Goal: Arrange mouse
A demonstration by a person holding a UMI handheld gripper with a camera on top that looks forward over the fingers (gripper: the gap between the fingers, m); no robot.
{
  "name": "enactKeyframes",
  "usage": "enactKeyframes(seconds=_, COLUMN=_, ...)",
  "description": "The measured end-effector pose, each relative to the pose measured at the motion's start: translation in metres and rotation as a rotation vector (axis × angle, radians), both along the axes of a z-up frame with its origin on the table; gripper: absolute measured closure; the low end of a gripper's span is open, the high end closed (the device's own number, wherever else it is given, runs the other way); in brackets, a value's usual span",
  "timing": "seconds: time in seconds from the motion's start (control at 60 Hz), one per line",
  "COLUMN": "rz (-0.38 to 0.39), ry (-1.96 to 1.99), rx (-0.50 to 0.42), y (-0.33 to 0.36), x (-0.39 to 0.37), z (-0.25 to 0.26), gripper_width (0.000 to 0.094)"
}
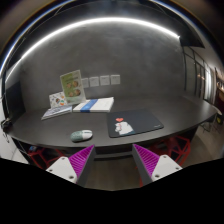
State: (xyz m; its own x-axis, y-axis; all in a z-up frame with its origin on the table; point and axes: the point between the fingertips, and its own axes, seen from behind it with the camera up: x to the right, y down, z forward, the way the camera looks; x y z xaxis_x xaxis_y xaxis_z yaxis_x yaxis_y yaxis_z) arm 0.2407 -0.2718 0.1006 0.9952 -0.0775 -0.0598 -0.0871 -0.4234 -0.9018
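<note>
Gripper (113, 160) hovering short of desk — fingers wide apart, holding nothing.
Mouse (82, 134) on table (40, 132), just left of mousepad (135, 125) — beyond fingers.

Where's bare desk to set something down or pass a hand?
Free: the desk beyond the black mouse pad, and the strip between the mouse and pad. Crowded: the back by the booklets and upright cards. Gripper is open, short of the desk.

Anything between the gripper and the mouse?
No: in the gripper view, only bare dark table lies between the open gripper and the mouse.
</note>
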Motion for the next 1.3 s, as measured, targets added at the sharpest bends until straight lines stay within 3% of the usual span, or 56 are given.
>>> enactKeyframes(seconds=0.333, rz=0.287, ry=0.032, rx=-0.032, y=0.071, x=-0.101, z=-0.069, gripper_width=0.0149)
enactKeyframes(seconds=0.5, rz=0.339, ry=0.045, rx=-0.058, y=0.115, x=-0.157, z=-0.101, gripper_width=0.0151)
enactKeyframes(seconds=0.617, rz=0.300, ry=0.017, rx=-0.076, y=0.140, x=-0.174, z=-0.108, gripper_width=0.0154)
enactKeyframes(seconds=0.967, rz=0.038, ry=-0.016, rx=-0.131, y=0.230, x=-0.172, z=-0.111, gripper_width=0.0142)
enactKeyframes(seconds=1.183, rz=-0.040, ry=-0.037, rx=-0.119, y=0.265, x=-0.175, z=-0.111, gripper_width=0.0142)
enactKeyframes(seconds=1.25, rz=-0.032, ry=-0.035, rx=-0.094, y=0.269, x=-0.180, z=-0.111, gripper_width=0.0411)
enactKeyframes(seconds=1.3, rz=-0.043, ry=-0.045, rx=-0.092, y=0.268, x=-0.181, z=-0.112, gripper_width=0.0428)
